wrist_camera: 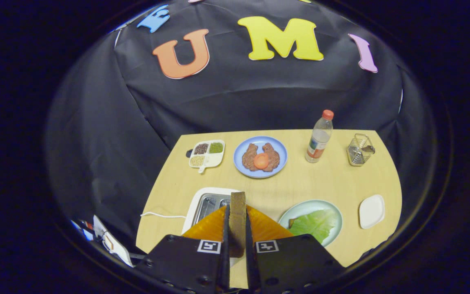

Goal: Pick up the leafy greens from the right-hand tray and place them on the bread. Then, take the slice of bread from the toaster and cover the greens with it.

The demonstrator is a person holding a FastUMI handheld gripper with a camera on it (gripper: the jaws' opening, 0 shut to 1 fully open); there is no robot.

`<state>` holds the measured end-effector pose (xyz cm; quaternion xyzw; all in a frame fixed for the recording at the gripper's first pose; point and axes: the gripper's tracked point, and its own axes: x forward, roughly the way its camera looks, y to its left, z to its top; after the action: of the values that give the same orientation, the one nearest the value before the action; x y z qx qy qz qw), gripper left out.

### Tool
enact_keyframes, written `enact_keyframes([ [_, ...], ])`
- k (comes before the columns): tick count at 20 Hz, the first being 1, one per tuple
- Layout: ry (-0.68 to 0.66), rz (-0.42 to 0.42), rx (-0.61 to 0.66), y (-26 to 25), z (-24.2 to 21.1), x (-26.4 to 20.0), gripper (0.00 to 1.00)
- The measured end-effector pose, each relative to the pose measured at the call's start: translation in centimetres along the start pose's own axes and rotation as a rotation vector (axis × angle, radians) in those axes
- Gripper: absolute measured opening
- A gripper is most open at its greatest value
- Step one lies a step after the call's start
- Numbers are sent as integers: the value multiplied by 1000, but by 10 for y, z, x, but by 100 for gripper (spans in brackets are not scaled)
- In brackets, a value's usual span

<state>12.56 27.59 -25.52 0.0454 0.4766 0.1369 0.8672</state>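
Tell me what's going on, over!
Gripper shut on bread slice, held upright above the toaster. Greens lie on the green plate, right of the fingers. Nothing in the way.

The toaster (206, 206) sits left of the leafy greens (315, 224), with the bottle (319, 138) beyond them.

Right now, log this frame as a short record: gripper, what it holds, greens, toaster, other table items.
gripper: gripper shut on bread slice
held item: bread slice upright between the fingers, above the toaster
toaster: white toaster just ahead of the fingers, slots look empty
greens: leaf lying on green plate, right of the fingers
further back: blue plate, bottle, divided tray
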Motion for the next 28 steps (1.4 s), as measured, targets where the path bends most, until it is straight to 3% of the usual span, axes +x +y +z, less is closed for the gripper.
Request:
enact_keyframes([
  [3,-29,-17,28,-36,9,-6,16],
  [12,117,-77,194,-144,-38,35,16],
  [22,190,11,187,-158,-68,78,17],
  [28,226,-16,178,-183,-84,91,17],
])
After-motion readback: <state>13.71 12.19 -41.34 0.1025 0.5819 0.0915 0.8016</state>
